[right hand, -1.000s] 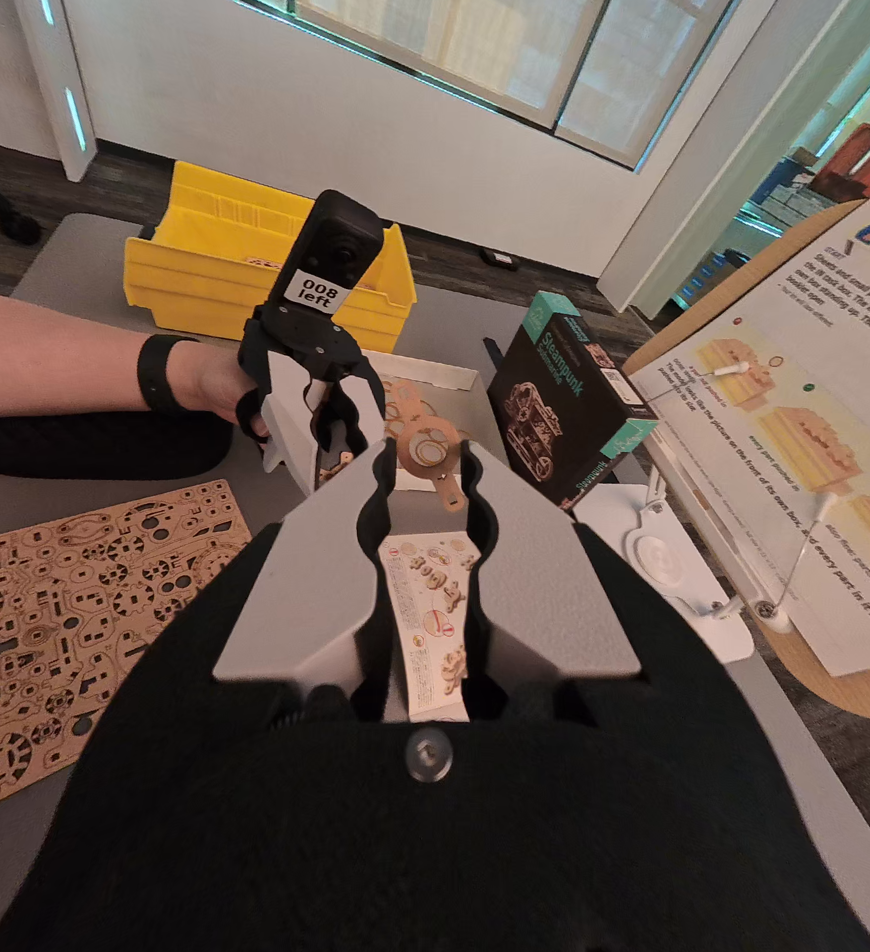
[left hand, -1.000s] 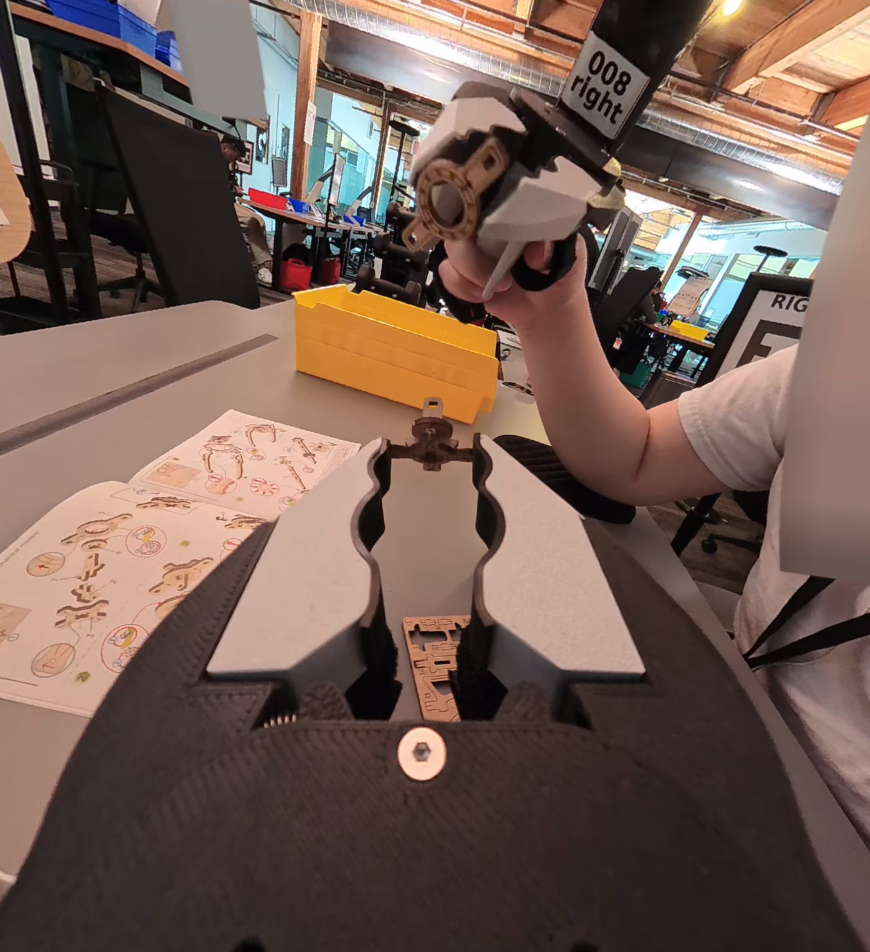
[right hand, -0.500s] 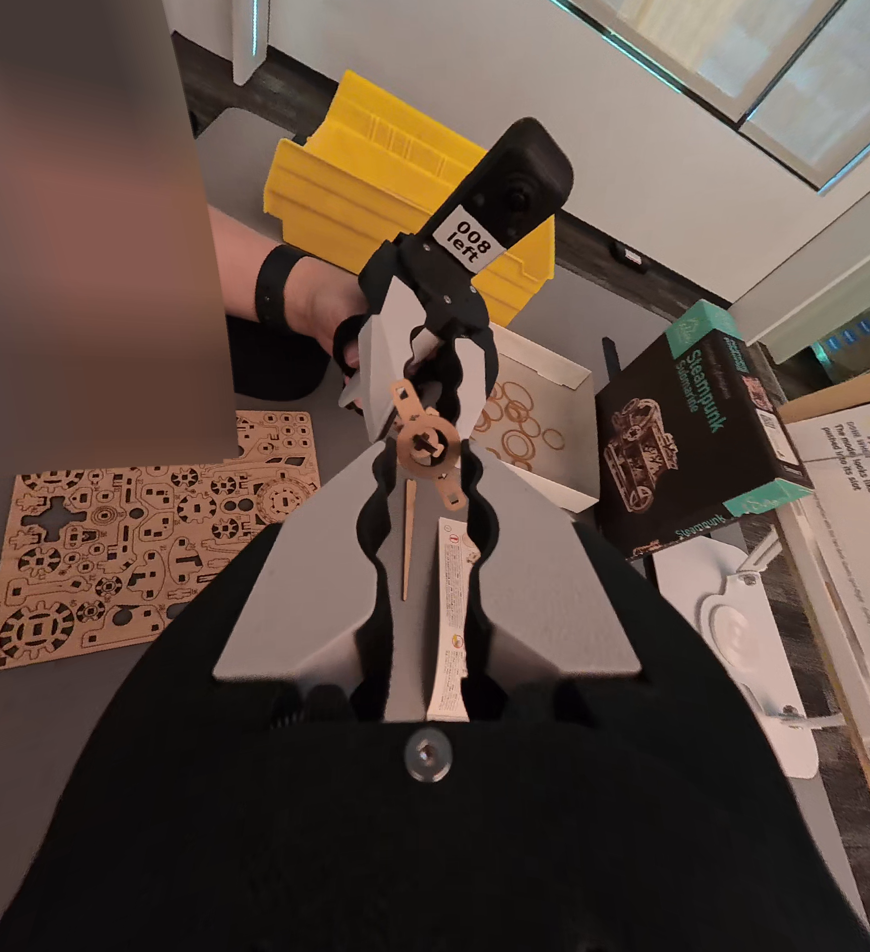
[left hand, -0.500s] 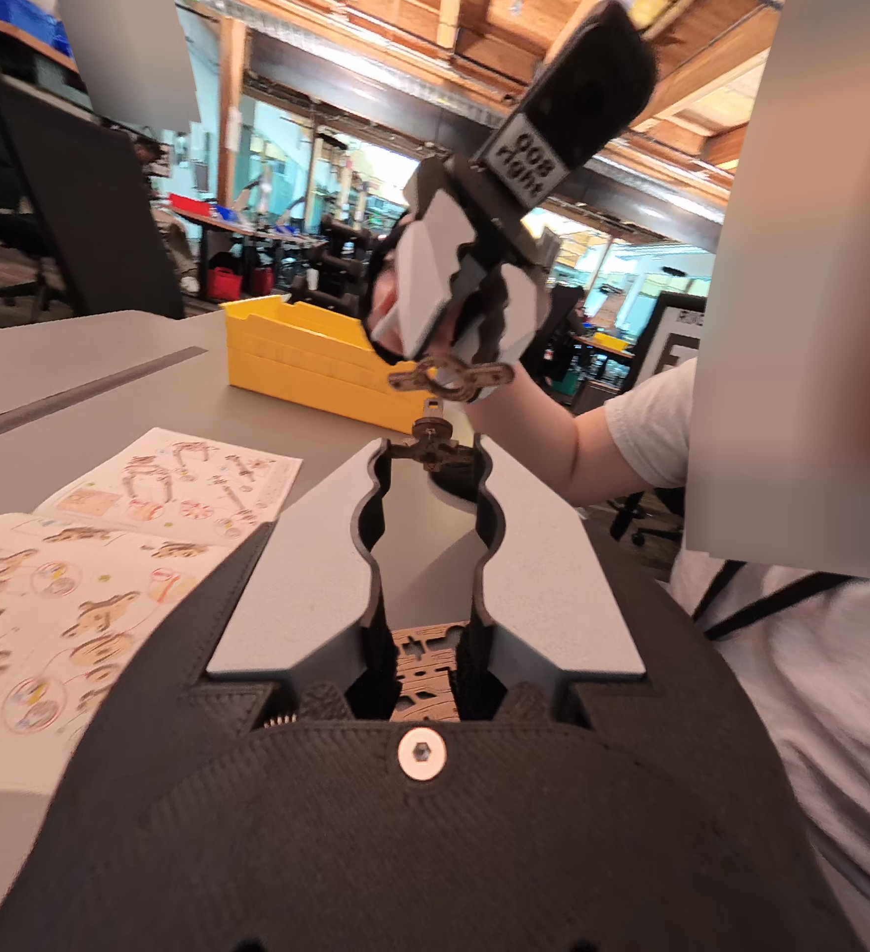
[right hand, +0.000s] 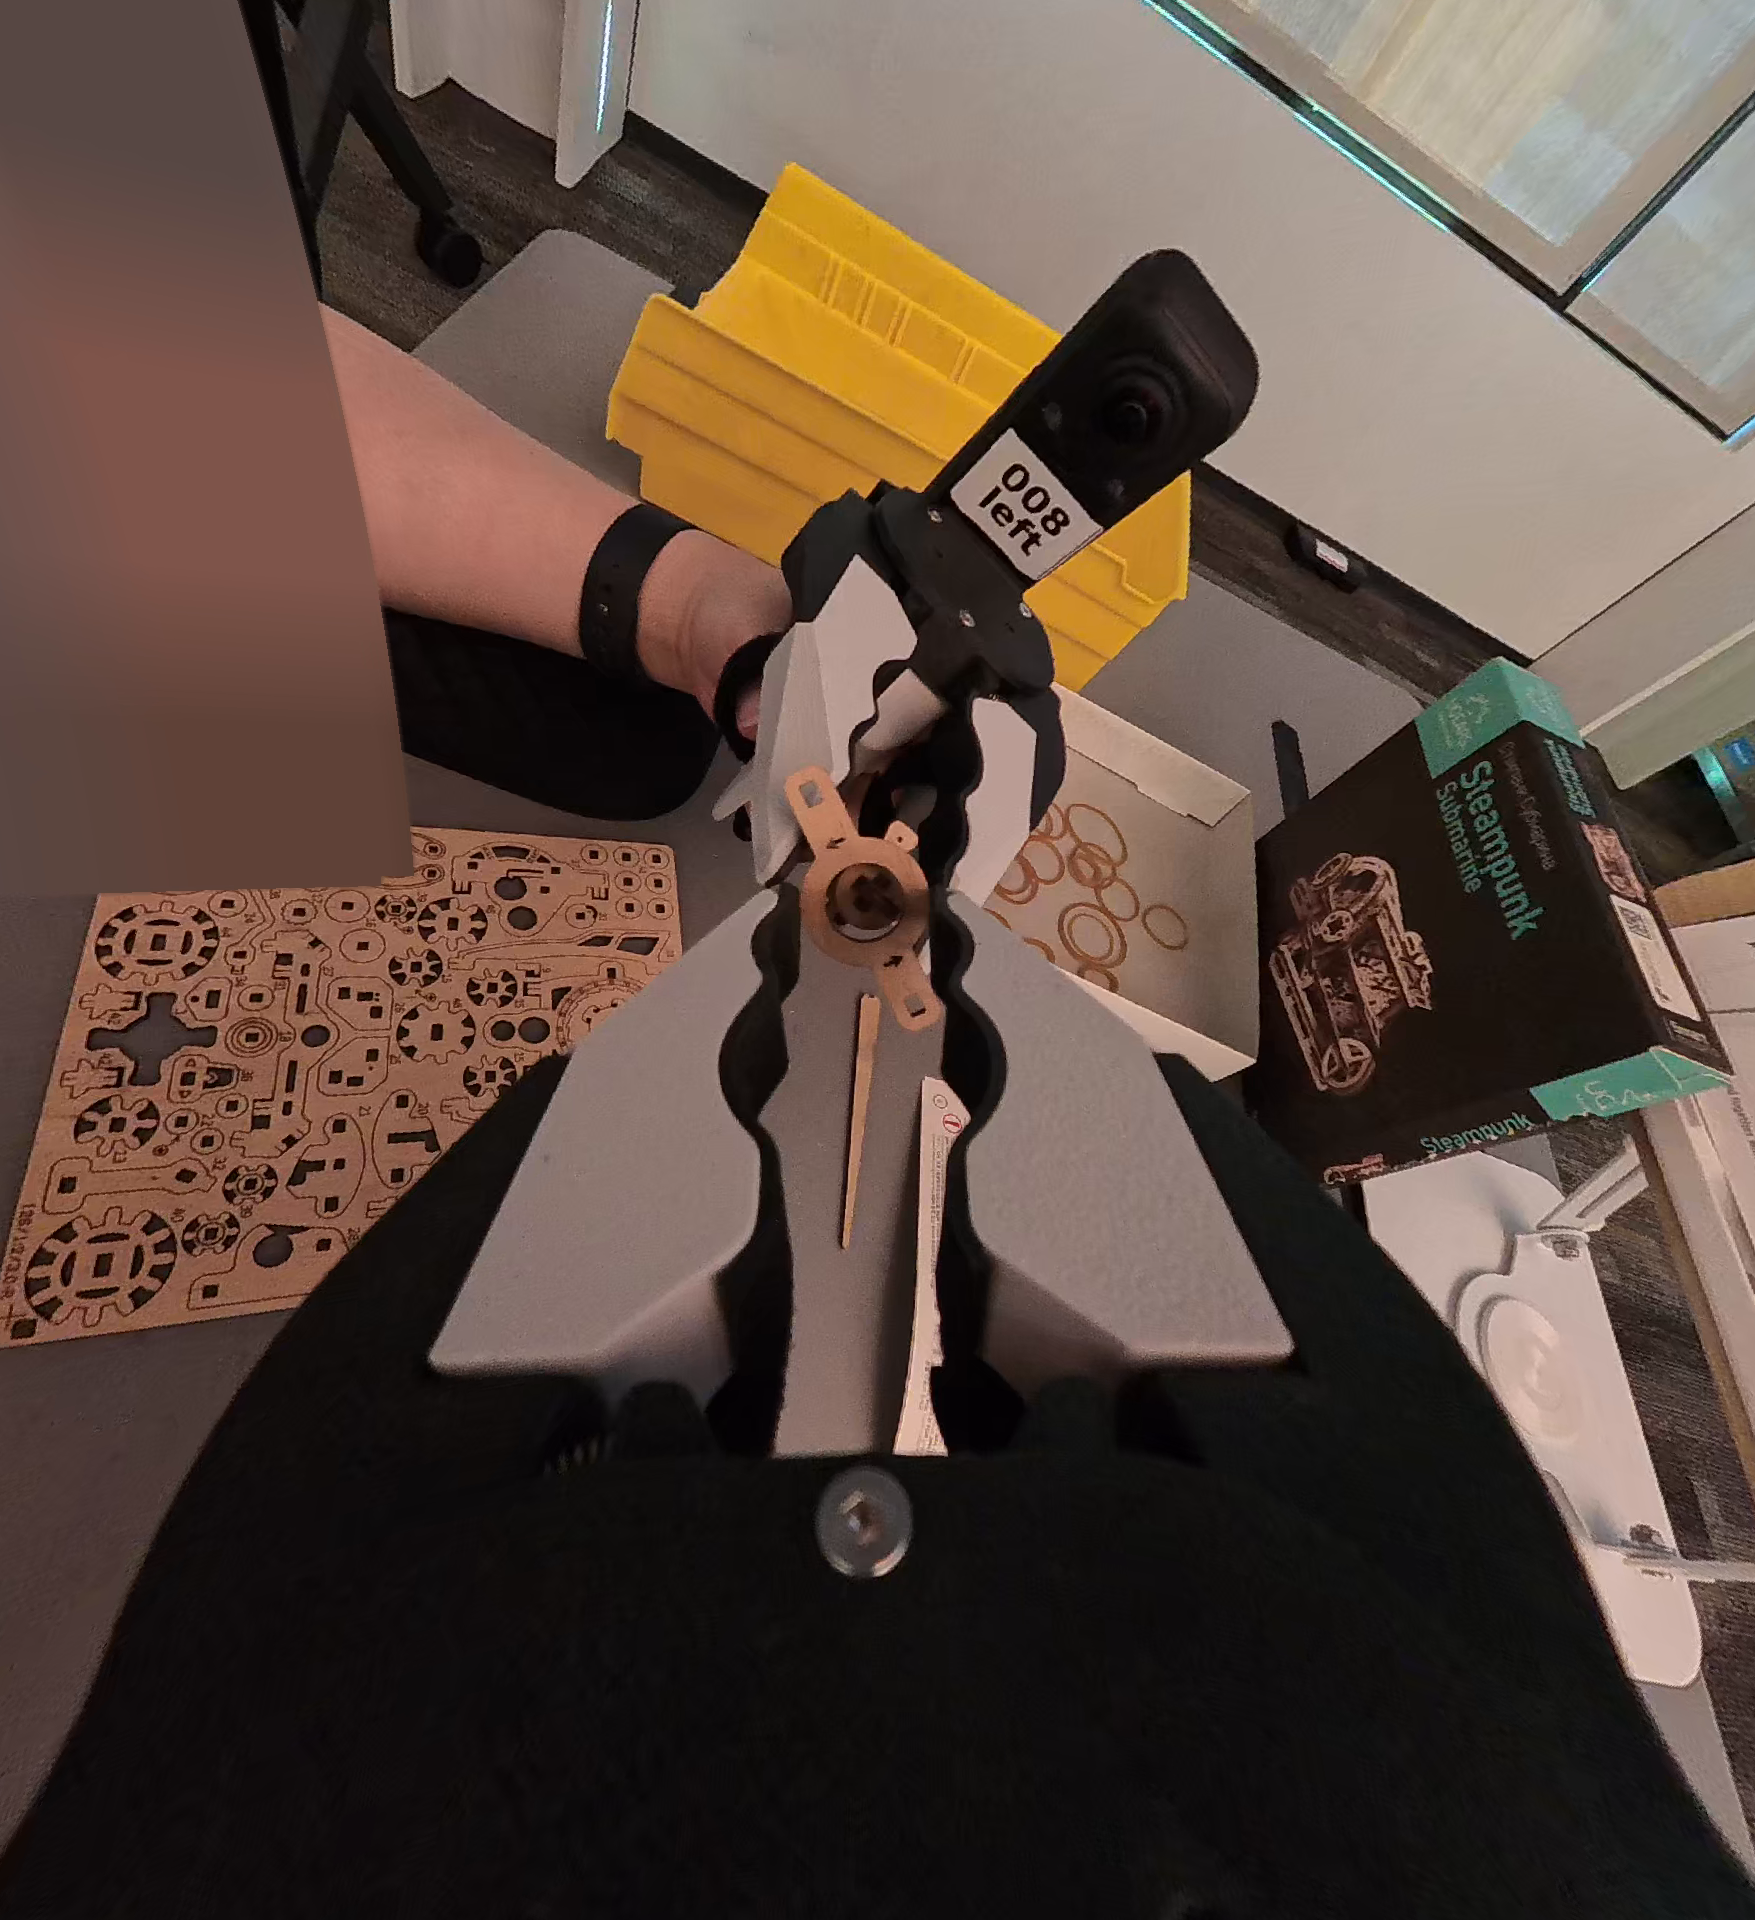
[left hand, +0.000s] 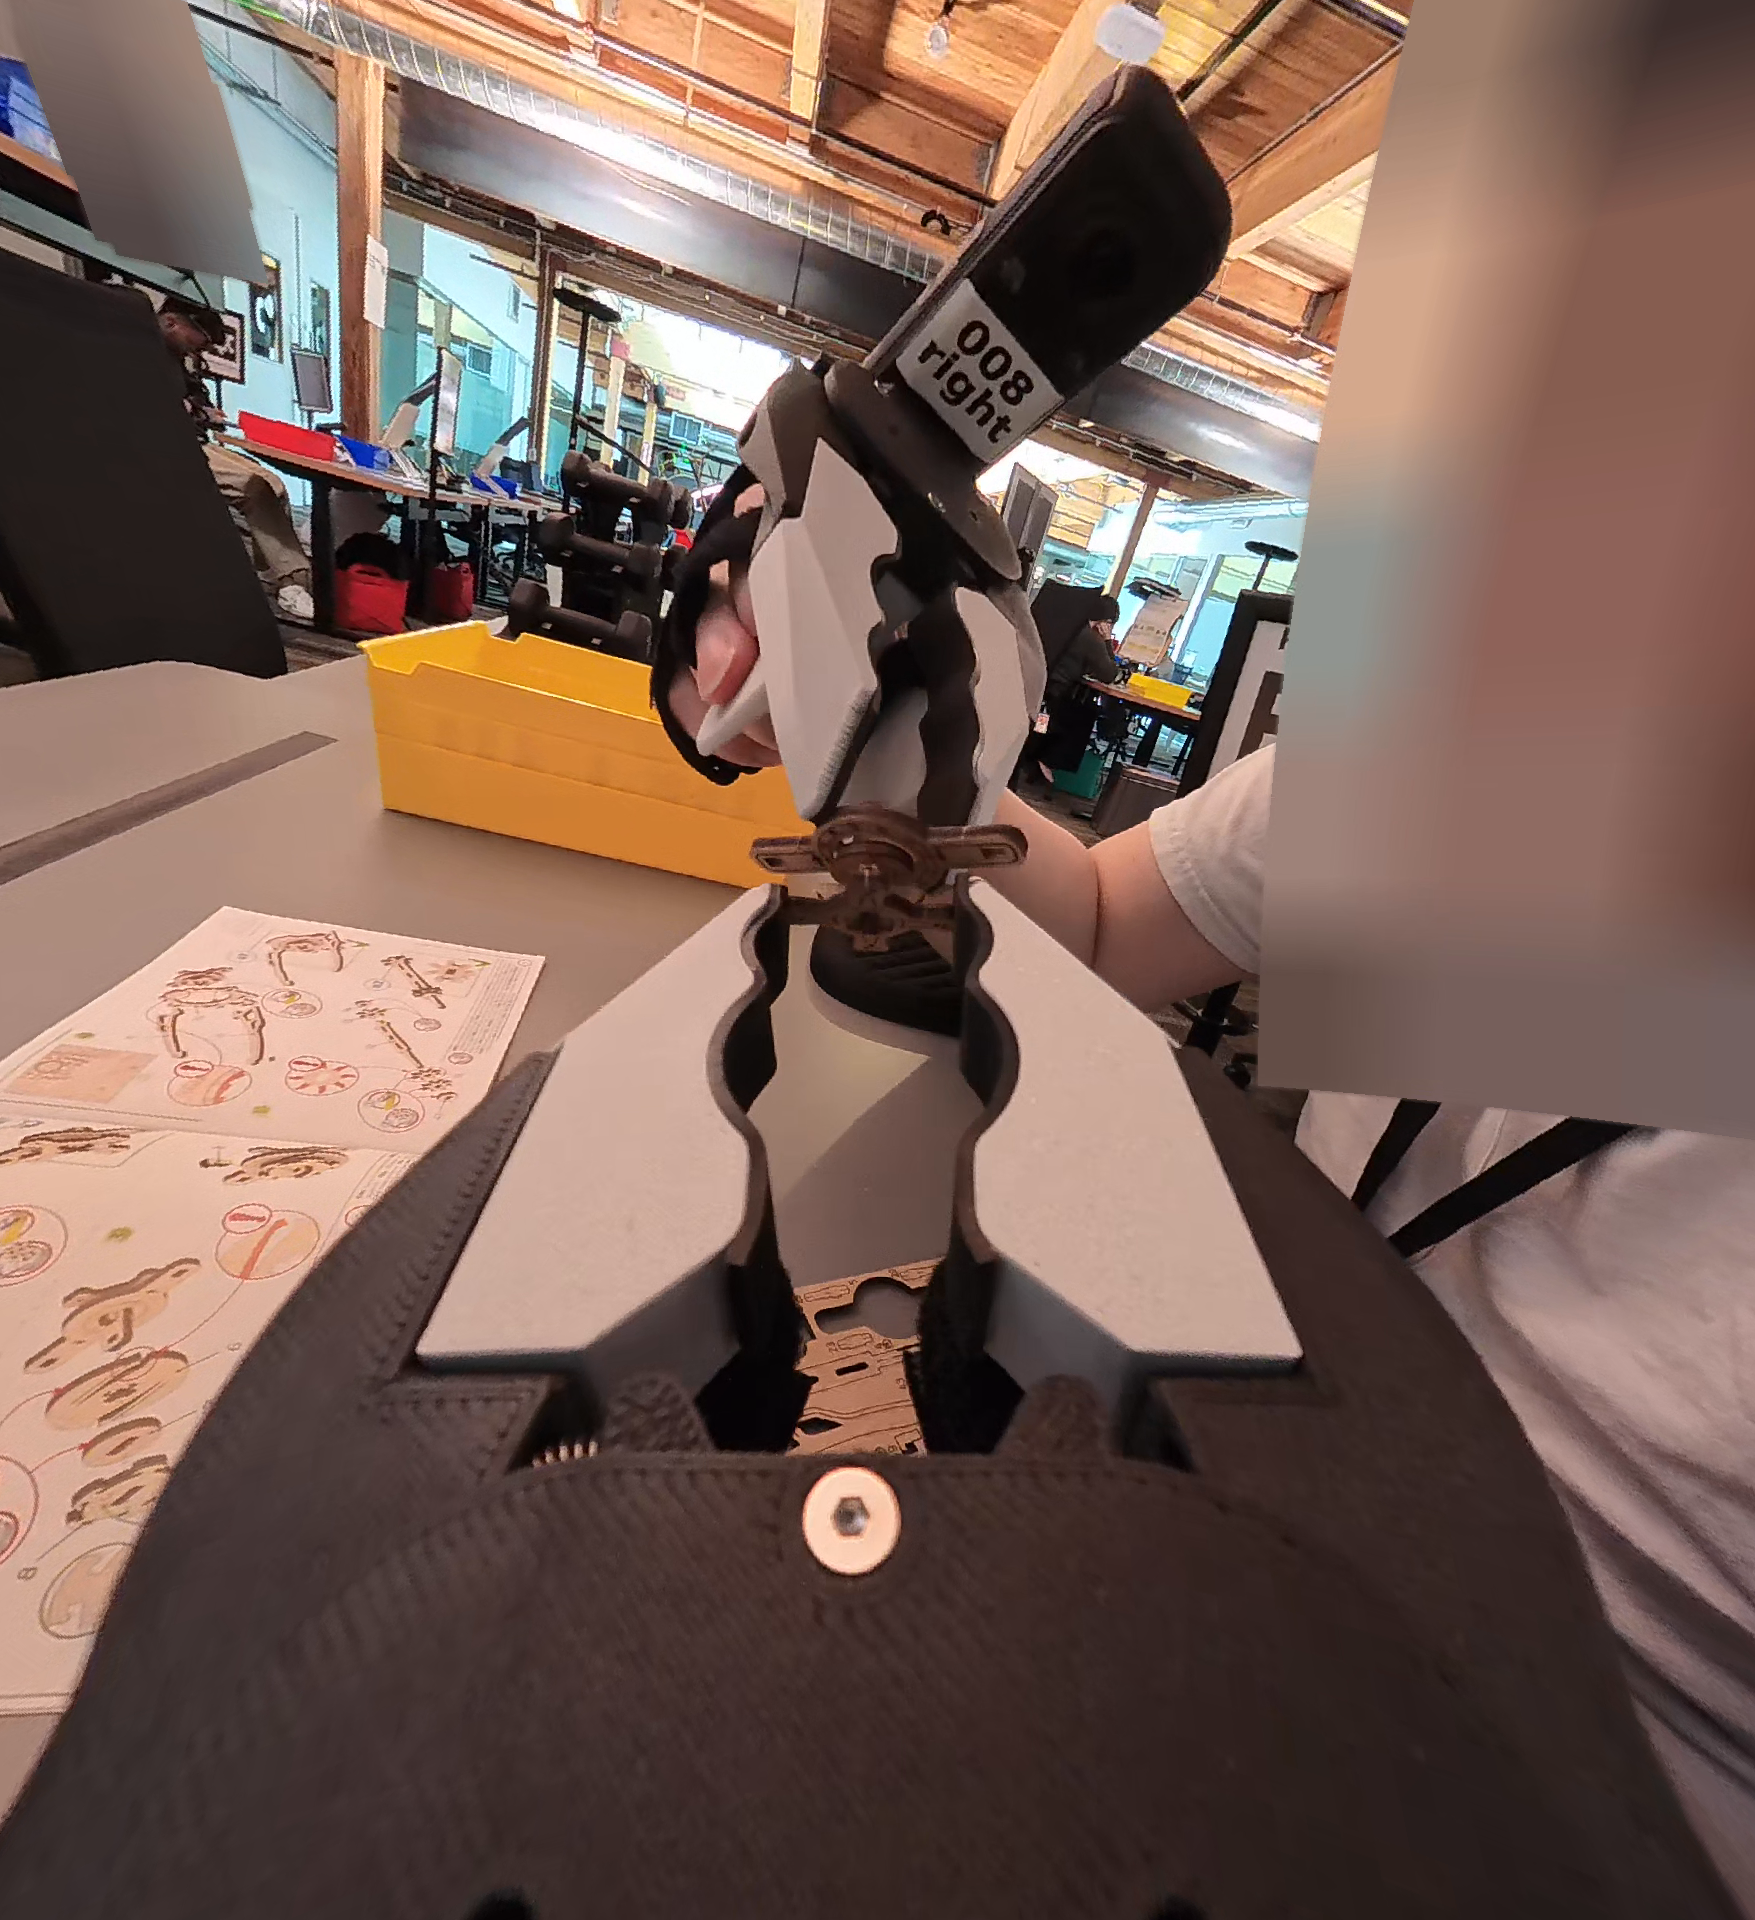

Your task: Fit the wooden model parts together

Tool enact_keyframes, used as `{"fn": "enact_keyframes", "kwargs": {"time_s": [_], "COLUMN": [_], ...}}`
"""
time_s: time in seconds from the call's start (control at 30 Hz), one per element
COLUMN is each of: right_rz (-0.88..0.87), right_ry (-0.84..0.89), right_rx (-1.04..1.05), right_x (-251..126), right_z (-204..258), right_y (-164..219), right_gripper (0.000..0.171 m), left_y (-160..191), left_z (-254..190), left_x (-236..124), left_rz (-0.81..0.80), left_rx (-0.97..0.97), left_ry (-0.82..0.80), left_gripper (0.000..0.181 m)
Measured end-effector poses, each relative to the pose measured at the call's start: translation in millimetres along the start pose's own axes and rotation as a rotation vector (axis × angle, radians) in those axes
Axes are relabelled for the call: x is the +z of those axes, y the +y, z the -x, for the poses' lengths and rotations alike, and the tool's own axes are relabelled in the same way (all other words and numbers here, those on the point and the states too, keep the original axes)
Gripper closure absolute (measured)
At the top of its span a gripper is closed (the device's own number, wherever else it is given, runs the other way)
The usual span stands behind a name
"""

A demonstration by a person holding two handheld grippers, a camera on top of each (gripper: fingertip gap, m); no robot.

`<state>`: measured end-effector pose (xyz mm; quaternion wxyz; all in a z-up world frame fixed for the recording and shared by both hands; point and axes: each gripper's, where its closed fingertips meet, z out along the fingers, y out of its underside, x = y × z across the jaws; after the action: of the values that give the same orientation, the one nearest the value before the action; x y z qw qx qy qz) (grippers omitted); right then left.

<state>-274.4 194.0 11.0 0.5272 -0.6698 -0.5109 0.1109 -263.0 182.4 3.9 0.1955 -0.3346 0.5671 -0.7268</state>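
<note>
We've got the left hand-held gripper (left hand: 868, 914) clamping a small wooden axle piece (left hand: 868, 909) at frame centre; the right hand-held gripper (right hand: 865, 914) clamps a winged wooden disc (right hand: 860, 902), its centre hole meeting the axle above the counter (left hand: 229, 790).

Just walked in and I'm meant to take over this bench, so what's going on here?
A person is assembling a wooden model kit with a handheld gripper in each hand. The right gripper is shut on a round wooden hub with arms; the left gripper is shut on a small cross-shaped wooden part. The two parts are tip to tip above the grey table, apparently being fitted together. An instruction booklet, a punched part sheet and a yellow bin sit nearby.
</note>
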Motion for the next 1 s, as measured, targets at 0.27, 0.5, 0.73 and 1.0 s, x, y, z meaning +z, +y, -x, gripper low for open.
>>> {"fn": "enact_keyframes", "kwargs": {"time_s": [0.27, 0.5, 0.73, 1.0], "right_rz": [-0.010, -0.009, 0.011, 0.021], "right_ry": [-0.054, -0.071, -0.112, -0.166], "right_rx": [0.000, -0.019, -0.020, 0.026], "right_x": [1, 1, 1, 0], "right_z": [9, 14, 21, 27], "right_y": [-2, -2, 0, 5], "right_gripper": [0.147, 0.148, 0.147, 0.147], "left_y": [5, 7, 15, 22], "left_z": [-10, -14, -19, -22], "left_x": [3, 5, 7, 10], "left_rz": [0.029, 0.041, 0.080, 0.131], "left_rx": [-0.004, -0.048, -0.098, -0.106], "left_ry": [0.055, 0.094, 0.142, 0.153], "left_gripper": [0.152, 0.152, 0.152, 0.152]}}
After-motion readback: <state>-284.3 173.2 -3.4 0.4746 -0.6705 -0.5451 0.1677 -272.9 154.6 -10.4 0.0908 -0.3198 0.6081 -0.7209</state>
